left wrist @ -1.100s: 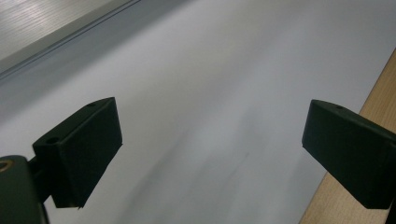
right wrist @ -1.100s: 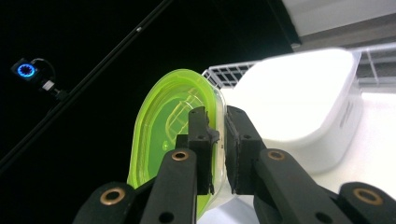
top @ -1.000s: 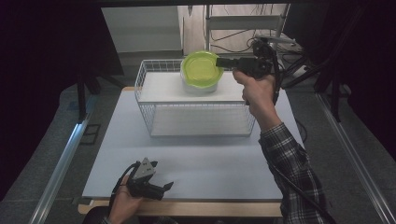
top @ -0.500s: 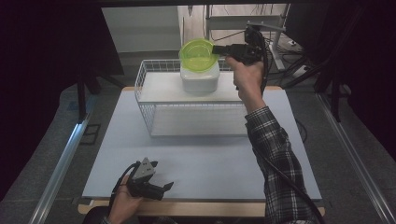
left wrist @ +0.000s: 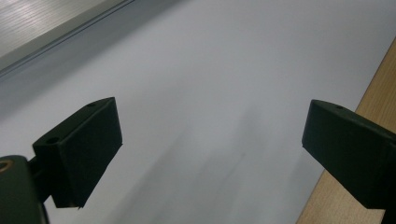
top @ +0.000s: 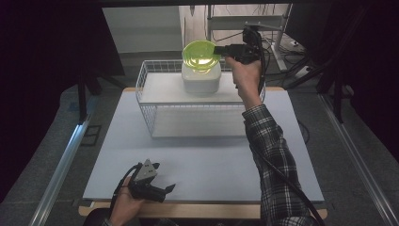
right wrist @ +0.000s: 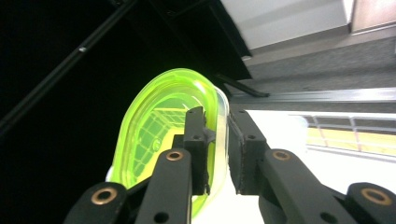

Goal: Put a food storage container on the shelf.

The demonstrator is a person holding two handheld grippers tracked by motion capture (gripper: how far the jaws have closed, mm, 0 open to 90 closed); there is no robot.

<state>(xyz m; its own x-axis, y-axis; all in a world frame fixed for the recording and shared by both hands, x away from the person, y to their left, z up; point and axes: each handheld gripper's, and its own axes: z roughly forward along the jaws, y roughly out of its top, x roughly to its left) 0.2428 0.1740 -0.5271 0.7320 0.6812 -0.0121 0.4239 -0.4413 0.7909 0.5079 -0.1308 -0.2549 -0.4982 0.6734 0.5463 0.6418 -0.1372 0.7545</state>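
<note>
translucent lime-green bowl, held off the white container just below it, tilted, rim pinched in the right tool. sat over the far part of the white wire basket on the counter.

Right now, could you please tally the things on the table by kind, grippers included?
Green bowl: 1
White container: 1
White wire basket: 1
Hand-held grippers, left and right: 2
Total: 5
</note>
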